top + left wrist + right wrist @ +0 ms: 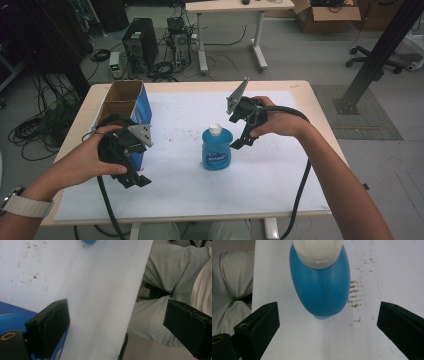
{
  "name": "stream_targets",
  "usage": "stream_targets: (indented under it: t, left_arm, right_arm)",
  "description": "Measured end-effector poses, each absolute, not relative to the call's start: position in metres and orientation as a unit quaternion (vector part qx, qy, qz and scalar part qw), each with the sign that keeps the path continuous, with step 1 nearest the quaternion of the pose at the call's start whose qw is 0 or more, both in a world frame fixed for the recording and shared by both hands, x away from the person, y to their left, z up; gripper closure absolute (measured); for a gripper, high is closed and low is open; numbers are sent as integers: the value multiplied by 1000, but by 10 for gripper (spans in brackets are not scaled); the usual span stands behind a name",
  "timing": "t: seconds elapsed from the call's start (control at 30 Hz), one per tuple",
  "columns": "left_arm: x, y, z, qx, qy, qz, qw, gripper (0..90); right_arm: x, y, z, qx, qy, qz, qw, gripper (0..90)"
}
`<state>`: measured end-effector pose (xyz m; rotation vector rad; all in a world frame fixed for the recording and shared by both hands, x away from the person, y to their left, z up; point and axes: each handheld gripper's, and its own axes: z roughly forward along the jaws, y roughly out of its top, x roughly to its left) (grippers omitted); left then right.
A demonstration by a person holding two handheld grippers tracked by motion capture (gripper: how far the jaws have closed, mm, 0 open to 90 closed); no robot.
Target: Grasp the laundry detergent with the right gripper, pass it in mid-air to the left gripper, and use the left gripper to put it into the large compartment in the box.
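A blue bottle [217, 149] with a white cap [215, 128] stands upright near the middle of the table [300, 90], on the white sheet [190, 195] that covers most of it. The right gripper [243, 138] hangs just beside the bottle's right shoulder, tilted down toward it, and its jaws stand wide apart with nothing between them. From the right gripper view the bottle [322, 290] sits ahead of the jaws and between their lines, so the approach looks already roughly aimed.

The left gripper [134, 178] hovers over the near left part of the table, close to the open blue cardboard box [131, 102], which stands at the left edge. Its jaws are also spread wide and hold nothing; the left gripper view looks down past them at the sheet's edge and the person's lap.

The step in hand seems to be taking hold of the bottle with the right gripper. To do it well, I'd bring the jaws down lower so the pads meet the body below the shoulder, not the narrow cap, keep the bottle centred between them, and close gently, since the plastic will likely flex and the rounded sides could slip. The bottle may tip if one jaw touches first.
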<state>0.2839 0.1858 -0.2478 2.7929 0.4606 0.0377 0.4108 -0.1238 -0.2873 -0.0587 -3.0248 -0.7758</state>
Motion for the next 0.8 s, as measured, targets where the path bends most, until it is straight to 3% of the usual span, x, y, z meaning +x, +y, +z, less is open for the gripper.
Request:
stream_targets:
  t: [0.8]
  left_arm:
    - [286, 187, -249, 973, 168, 13, 158, 71]
  right_arm:
    - [415, -124, -309, -6, -965, -261, 22, 42]
